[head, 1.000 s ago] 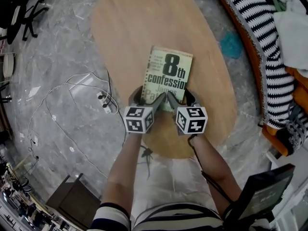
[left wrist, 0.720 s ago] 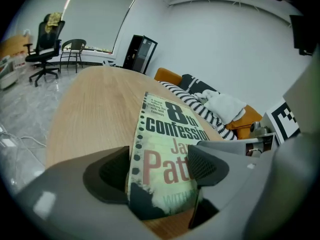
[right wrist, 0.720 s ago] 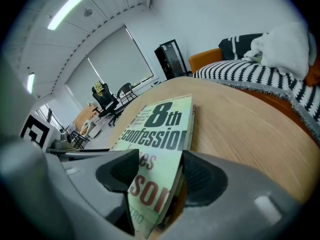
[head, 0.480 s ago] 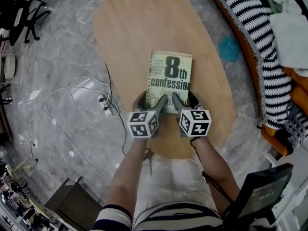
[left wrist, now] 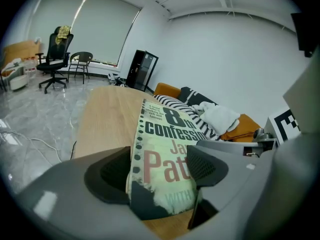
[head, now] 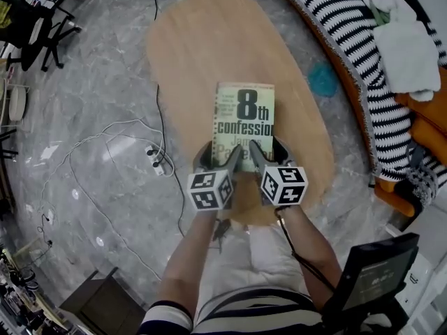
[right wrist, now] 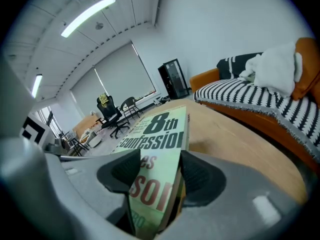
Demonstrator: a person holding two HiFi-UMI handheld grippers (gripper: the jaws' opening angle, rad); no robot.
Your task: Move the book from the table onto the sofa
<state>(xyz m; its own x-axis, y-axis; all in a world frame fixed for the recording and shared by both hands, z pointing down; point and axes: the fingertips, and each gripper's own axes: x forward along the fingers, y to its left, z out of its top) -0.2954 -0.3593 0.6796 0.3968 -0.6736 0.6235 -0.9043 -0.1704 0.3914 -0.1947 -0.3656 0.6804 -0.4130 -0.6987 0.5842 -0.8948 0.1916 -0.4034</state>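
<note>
Two grippers pinch the near edge of the book [head: 244,114] in the head view, the left gripper [head: 222,160] at its near left corner and the right gripper [head: 264,158] at its near right. The book, titled "8th confession", hangs over the oval wooden table [head: 202,47], with the striped sofa [head: 349,19] well apart at the right.

Left gripper view: the jaws have just been closing and now clamp the book's lower cover between their pads.

Right gripper view: these jaws have likewise just been closing. They grip the book at its edge, and the book casts a shadow on the wood below.
</note>
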